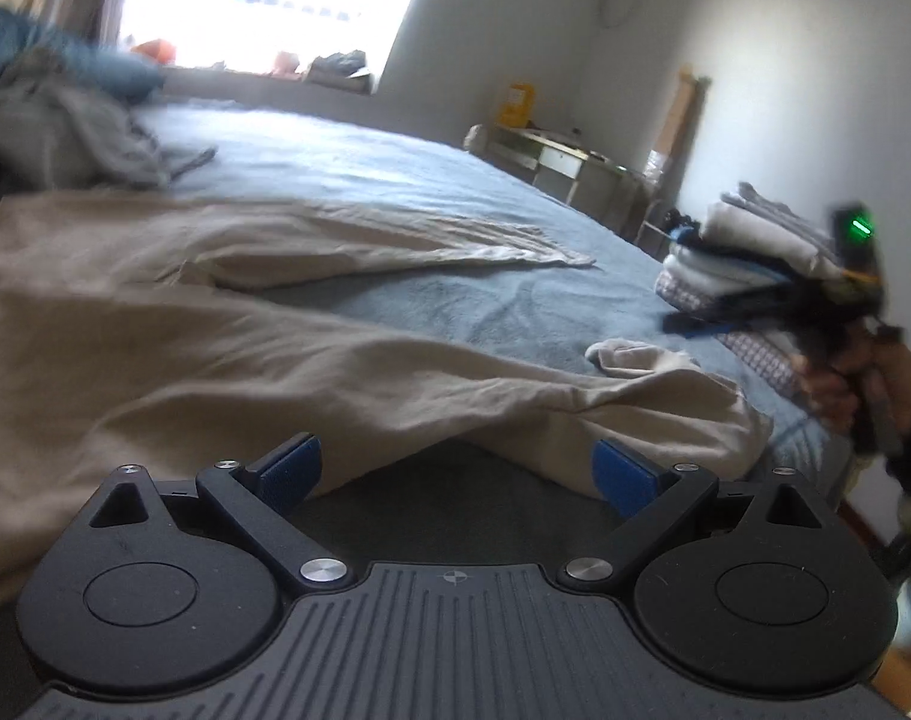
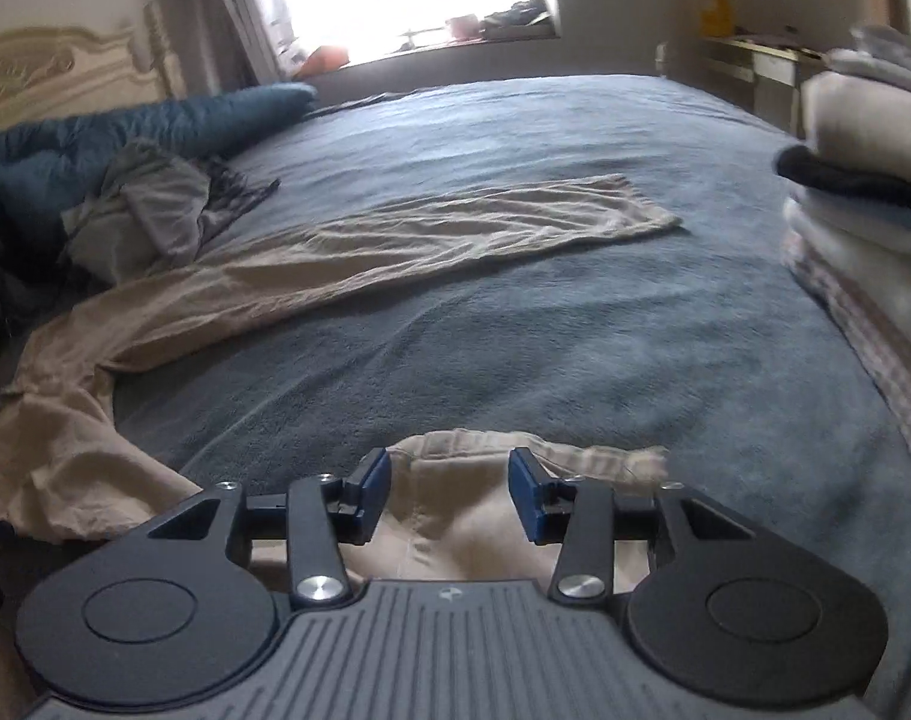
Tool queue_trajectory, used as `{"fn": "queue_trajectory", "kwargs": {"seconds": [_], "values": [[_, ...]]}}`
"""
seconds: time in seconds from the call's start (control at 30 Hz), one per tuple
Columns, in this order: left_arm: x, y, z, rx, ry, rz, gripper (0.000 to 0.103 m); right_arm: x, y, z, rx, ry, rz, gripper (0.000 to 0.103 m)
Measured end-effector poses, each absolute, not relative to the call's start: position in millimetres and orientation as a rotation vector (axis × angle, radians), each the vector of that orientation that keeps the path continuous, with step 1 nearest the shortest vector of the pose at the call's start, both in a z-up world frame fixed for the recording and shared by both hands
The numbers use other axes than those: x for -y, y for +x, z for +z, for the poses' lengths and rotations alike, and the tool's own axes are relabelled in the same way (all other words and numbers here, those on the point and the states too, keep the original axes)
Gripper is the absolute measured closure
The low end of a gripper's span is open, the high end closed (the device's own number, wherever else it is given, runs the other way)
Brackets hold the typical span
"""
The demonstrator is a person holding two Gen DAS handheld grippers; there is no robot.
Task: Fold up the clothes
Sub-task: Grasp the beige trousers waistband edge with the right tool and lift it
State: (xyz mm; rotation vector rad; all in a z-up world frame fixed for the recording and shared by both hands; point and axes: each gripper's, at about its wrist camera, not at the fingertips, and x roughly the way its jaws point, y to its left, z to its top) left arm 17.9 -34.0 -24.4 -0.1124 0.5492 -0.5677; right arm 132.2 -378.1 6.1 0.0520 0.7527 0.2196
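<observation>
Beige trousers (image 1: 275, 360) lie spread over the blue bed cover (image 1: 395, 174). In the right wrist view one leg (image 2: 455, 228) lies flat toward the bed's middle, and the other leg's end (image 2: 455, 516) lies bunched near the front. My right gripper (image 2: 449, 480) hangs over that end, and the cloth sits between its parted blue pads (image 2: 374, 480) without being pinched. My left gripper (image 1: 458, 471) stands wide open just in front of the trousers' near edge, holding nothing. A hand (image 1: 833, 384) carrying the blurred right gripper shows at the right of the left wrist view.
A stack of folded clothes (image 1: 755, 252) (image 2: 863, 180) stands at the bed's right edge. Crumpled grey clothes (image 1: 65, 138) (image 2: 149, 210) and a blue duvet (image 2: 155, 120) lie at the left by the headboard (image 2: 53, 78). A desk (image 1: 563, 162) stands beyond the bed.
</observation>
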Motion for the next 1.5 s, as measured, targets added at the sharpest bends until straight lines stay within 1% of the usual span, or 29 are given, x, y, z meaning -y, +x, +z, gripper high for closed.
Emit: {"fn": "queue_trajectory", "kwargs": {"seconds": [0.07, 0.13, 0.27, 0.33, 0.37, 0.43, 0.47, 0.5, 0.57, 0.6, 0.7, 0.77, 0.87, 0.93, 1.0, 1.07, 1.13, 1.27, 1.37, 1.43, 1.5], "values": [[43.2, 18.3, -22.5, -0.536, -0.069, -0.573, 0.005, 364.7, 149.3, 1.7, -0.763, -0.018, 0.248, 0.050], [51.2, 22.2, -21.0, -0.534, -0.056, -0.595, 0.005, 355.8, 163.6, -1.0, -0.792, -0.068, 0.258, 0.046], [71.6, 33.3, -19.8, -0.512, -0.011, -0.651, 0.005, 339.0, 181.2, -11.4, -0.881, -0.226, 0.356, 0.026], [82.8, 38.3, -20.8, -0.502, 0.020, -0.672, 0.005, 329.2, 186.9, -24.4, -0.947, -0.322, 0.381, 0.024], [87.6, 40.5, -21.3, -0.500, 0.026, -0.687, 0.005, 324.2, 188.4, -32.2, -0.979, -0.375, 0.396, 0.021], [96.8, 44.9, -22.1, -0.502, 0.032, -0.722, 0.005, 323.6, 187.6, -36.8, -0.985, -0.401, 0.409, 0.019], [101.2, 47.0, -22.2, -0.503, 0.038, -0.736, 0.005, 323.8, 186.9, -38.5, -0.984, -0.410, 0.414, 0.021], [105.8, 49.0, -22.2, -0.503, 0.049, -0.747, 0.005, 326.4, 185.8, -36.3, -0.985, -0.394, 0.412, 0.034], [114.5, 54.3, -22.6, -0.500, 0.081, -0.771, 0.005, 332.5, 179.8, -28.1, -0.969, -0.385, 0.388, 0.051], [119.7, 57.0, -23.3, -0.501, 0.101, -0.780, 0.005, 335.6, 175.4, -23.5, -0.954, -0.393, 0.370, 0.067], [136.5, 64.5, -26.1, -0.507, 0.170, -0.800, 0.006, 351.7, 157.8, -6.2, -0.888, -0.377, 0.296, 0.082], [146.6, 65.8, -27.6, -0.502, 0.224, -0.813, 0.006, 368.5, 141.8, 13.0, -0.813, -0.324, 0.241, 0.082], [158.3, 64.4, -28.6, -0.485, 0.293, -0.831, 0.006, 401.9, 105.1, 52.4, -0.654, -0.165, 0.149, 0.082], [161.9, 62.6, -28.6, -0.472, 0.310, -0.840, 0.006, 423.6, 73.9, 76.6, -0.536, -0.075, 0.095, 0.082], [163.2, 60.4, -27.8, -0.462, 0.309, -0.844, 0.006, 446.3, 41.4, 88.8, -0.453, 0.028, 0.057, 0.082], [162.7, 59.1, -28.9, -0.475, 0.297, -0.845, 0.006, 467.0, 11.7, 84.8, -0.397, 0.123, 0.029, 0.082], [162.3, 57.4, -31.1, -0.491, 0.289, -0.846, 0.006, 480.6, -14.2, 66.7, -0.381, 0.178, -0.013, 0.081], [162.7, 52.2, -38.7, -0.524, 0.317, -0.844, 0.006, 501.4, -40.1, 13.5, -0.464, 0.312, -0.100, 0.080], [161.4, 50.2, -40.3, -0.529, 0.324, -0.829, 0.008, 516.9, -55.6, -20.1, -0.512, 0.453, -0.150, 0.080], [160.4, 50.9, -39.6, -0.530, 0.316, -0.820, 0.010, 522.5, -59.9, -25.7, -0.503, 0.508, -0.152, 0.080], [159.4, 52.2, -37.6, -0.529, 0.304, -0.811, 0.015, 524.6, -61.1, -25.6, -0.483, 0.542, -0.149, 0.080]]}}
